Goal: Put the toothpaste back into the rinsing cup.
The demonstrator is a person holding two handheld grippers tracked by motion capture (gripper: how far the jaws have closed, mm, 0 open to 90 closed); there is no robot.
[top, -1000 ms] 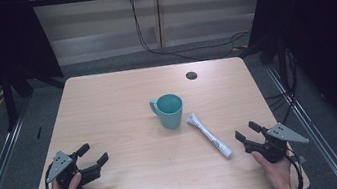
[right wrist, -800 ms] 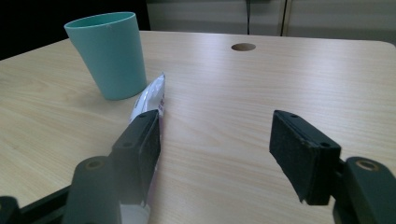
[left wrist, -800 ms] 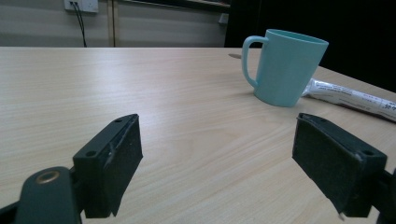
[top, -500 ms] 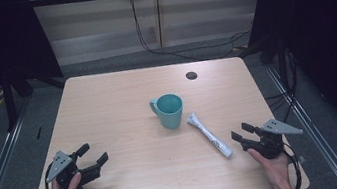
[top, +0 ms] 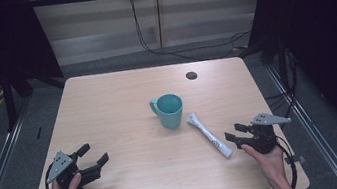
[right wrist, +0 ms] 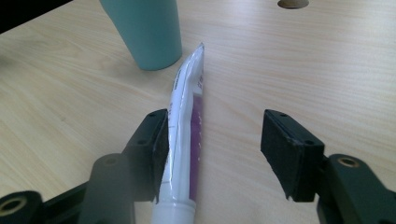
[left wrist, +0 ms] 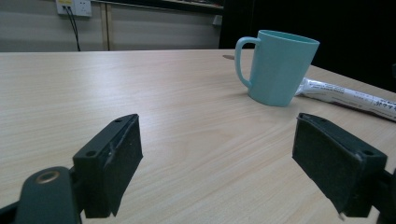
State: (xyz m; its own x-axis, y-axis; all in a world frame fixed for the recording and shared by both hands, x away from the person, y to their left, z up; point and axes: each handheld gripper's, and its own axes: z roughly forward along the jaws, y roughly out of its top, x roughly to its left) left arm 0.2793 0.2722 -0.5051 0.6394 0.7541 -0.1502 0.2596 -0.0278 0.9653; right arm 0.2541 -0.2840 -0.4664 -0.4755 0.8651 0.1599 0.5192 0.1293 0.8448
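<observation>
A teal mug (top: 169, 109) stands upright at the middle of the wooden table (top: 120, 91); it also appears in the left gripper view (left wrist: 278, 65) and the right gripper view (right wrist: 147, 28). A white and purple tube (top: 209, 135) lies flat to the mug's right, cap toward the near edge. My right gripper (top: 235, 132) is open, and the tube (right wrist: 187, 135) lies between its jaws against the left one. My left gripper (top: 92, 154) is open at the near left, empty, facing the mug and the tube (left wrist: 348, 95) from a distance.
A round cable hole (top: 191, 75) is set in the table's far right part. Dark stands and cables surround the table. Bare wood (left wrist: 154, 93) stretches between my left gripper and the mug.
My right gripper has moved left toward the tube until the tube's cap end lies between its jaws. The left gripper, mug and tube have stayed put.
</observation>
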